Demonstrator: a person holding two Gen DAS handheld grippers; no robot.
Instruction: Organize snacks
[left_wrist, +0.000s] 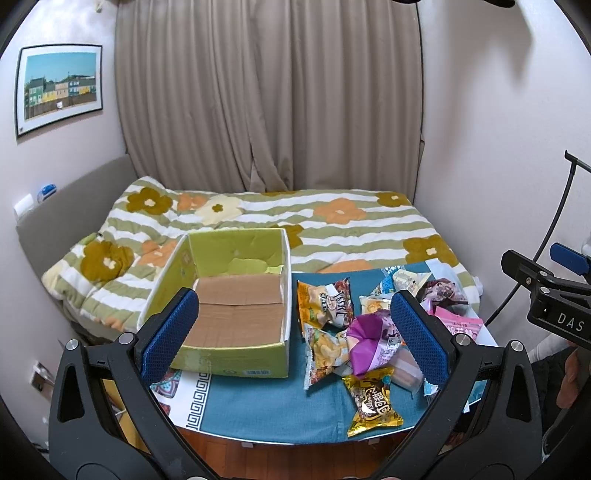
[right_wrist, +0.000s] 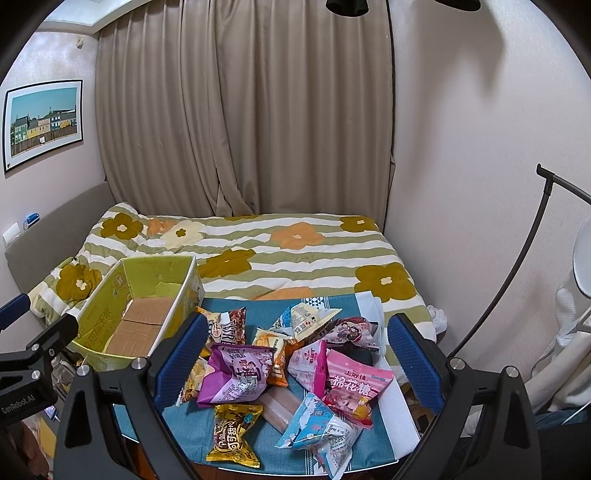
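Snacks: loose packets heaped together on the blue cloth of the bench, to the right of the box.
Box: green cardboard, open, nothing inside yet.
Left gripper: fingers spread wide, holding nothing, above the bench.
Right gripper: fingers spread, empty, over the heap.
Risk: packets overlap, so one pinch may drag a neighbour; the gold packet lies near the front edge and could slide off.
Risk: puffy bags may slip from the pads.

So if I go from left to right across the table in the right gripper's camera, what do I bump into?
Green cardboard box → purple snack bag → pink marshmallow bag.
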